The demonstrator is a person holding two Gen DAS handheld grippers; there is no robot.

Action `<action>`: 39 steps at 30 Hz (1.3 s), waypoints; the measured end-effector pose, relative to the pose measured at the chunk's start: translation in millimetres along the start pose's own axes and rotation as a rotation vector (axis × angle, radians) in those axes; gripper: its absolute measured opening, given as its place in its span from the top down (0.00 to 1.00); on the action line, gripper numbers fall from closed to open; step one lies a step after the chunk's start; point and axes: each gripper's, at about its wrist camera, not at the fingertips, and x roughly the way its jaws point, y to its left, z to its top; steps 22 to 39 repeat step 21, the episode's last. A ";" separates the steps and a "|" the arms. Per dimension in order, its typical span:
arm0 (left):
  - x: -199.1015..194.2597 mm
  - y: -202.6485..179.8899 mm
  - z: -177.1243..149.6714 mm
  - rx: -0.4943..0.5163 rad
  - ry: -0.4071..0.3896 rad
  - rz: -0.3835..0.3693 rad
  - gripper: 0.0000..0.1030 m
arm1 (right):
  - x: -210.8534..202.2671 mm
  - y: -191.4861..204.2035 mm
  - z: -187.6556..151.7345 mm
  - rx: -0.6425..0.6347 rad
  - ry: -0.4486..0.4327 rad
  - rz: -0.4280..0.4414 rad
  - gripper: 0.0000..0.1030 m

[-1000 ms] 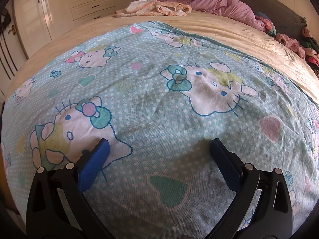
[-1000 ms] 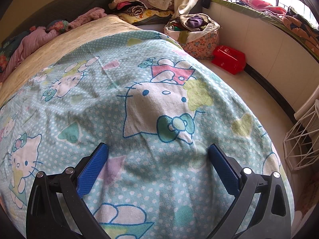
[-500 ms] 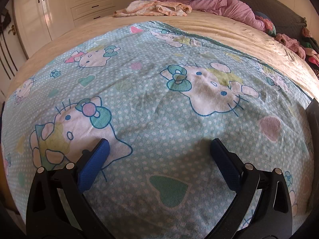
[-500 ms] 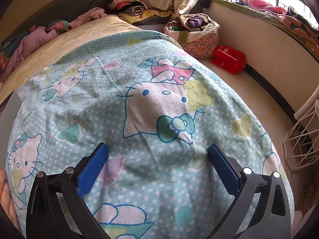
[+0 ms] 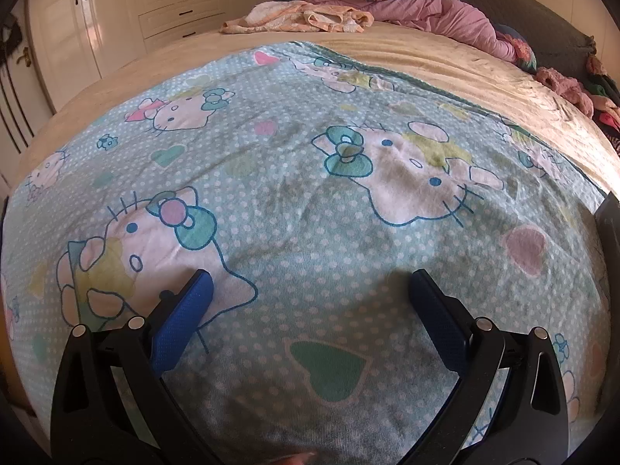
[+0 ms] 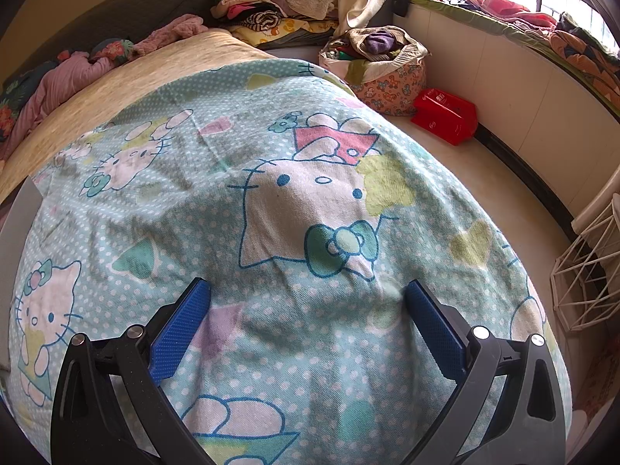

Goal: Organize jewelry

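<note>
No jewelry shows in either view. My left gripper [image 5: 310,294] is open and empty, its blue pads low over a teal cartoon-cat bedsheet [image 5: 294,178]. My right gripper [image 6: 308,302] is also open and empty over the same sheet [image 6: 271,178]. A flat dark object [image 5: 609,228] pokes in at the right edge of the left wrist view. A flat grey object [image 6: 17,240] stands at the left edge of the right wrist view; what either one is cannot be told.
The sheet lies on a beige bed [image 5: 407,54] with pink bedding [image 5: 445,15] and clothes at its head. White cupboards [image 5: 97,27] stand at left. Right of the bed are a cloth bag [image 6: 381,66], a red box [image 6: 445,116] and a white wire rack [image 6: 589,275].
Both grippers stay still and open. A flat object has come into view at the right edge of the left view and the left edge of the right view.
</note>
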 end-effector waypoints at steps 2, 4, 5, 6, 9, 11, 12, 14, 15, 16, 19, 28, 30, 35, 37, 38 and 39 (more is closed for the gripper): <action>-0.1 -0.7 -0.1 0.002 0.001 0.002 0.08 | 0.0 0.1 -0.1 0.000 0.000 0.000 0.04; -1.2 -0.3 0.0 0.002 -0.001 0.002 0.08 | 0.0 0.1 -0.2 0.000 0.000 0.000 0.04; -1.8 0.2 -1.1 0.001 -0.003 0.000 0.08 | -0.2 0.1 0.0 0.000 0.000 0.000 0.04; -2.3 0.6 -0.8 -0.001 -0.005 0.000 0.08 | 0.0 0.4 0.0 0.000 0.000 0.000 0.04; -0.8 0.1 -1.5 0.001 -0.001 0.002 0.08 | -0.1 0.3 0.0 0.000 0.000 0.000 0.04; -1.4 0.4 -2.2 0.001 -0.003 0.002 0.08 | 0.0 0.2 -0.1 0.000 0.000 0.000 0.04; -1.4 -0.1 -2.1 0.001 -0.003 0.002 0.08 | 0.1 0.2 -0.3 0.000 0.000 0.000 0.04; -1.4 -0.1 -2.1 0.000 -0.001 0.001 0.08 | 0.0 0.2 -0.2 0.000 0.000 0.000 0.04; -1.4 -0.2 -2.2 0.000 0.000 0.001 0.08 | 0.1 0.2 -0.3 0.000 0.000 0.000 0.04; -1.8 -1.1 -2.7 0.002 -0.002 0.005 0.08 | 0.1 0.2 -0.3 0.000 0.000 0.000 0.04; -2.5 -1.8 -3.1 0.003 -0.001 0.005 0.08 | 0.1 0.1 -0.3 0.000 0.000 0.000 0.04; -2.4 -2.0 -3.2 0.006 -0.002 0.010 0.08 | 0.0 0.1 -0.1 0.000 0.000 0.000 0.04; -2.4 -2.0 -3.2 0.006 -0.002 0.010 0.08 | 0.0 0.1 -0.1 0.000 0.000 0.000 0.04; -2.4 -2.0 -3.2 0.006 -0.002 0.010 0.08 | 0.0 0.1 -0.1 0.000 0.000 0.000 0.04; -2.4 -2.0 -3.2 0.006 -0.002 0.010 0.08 | 0.0 0.1 -0.1 0.000 0.000 0.000 0.04; -2.4 -2.0 -3.2 0.006 -0.002 0.010 0.08 | 0.0 0.1 -0.1 0.000 0.000 0.000 0.04; -2.4 -2.0 -3.2 0.006 -0.002 0.010 0.08 | 0.0 0.1 -0.1 0.000 0.000 0.000 0.04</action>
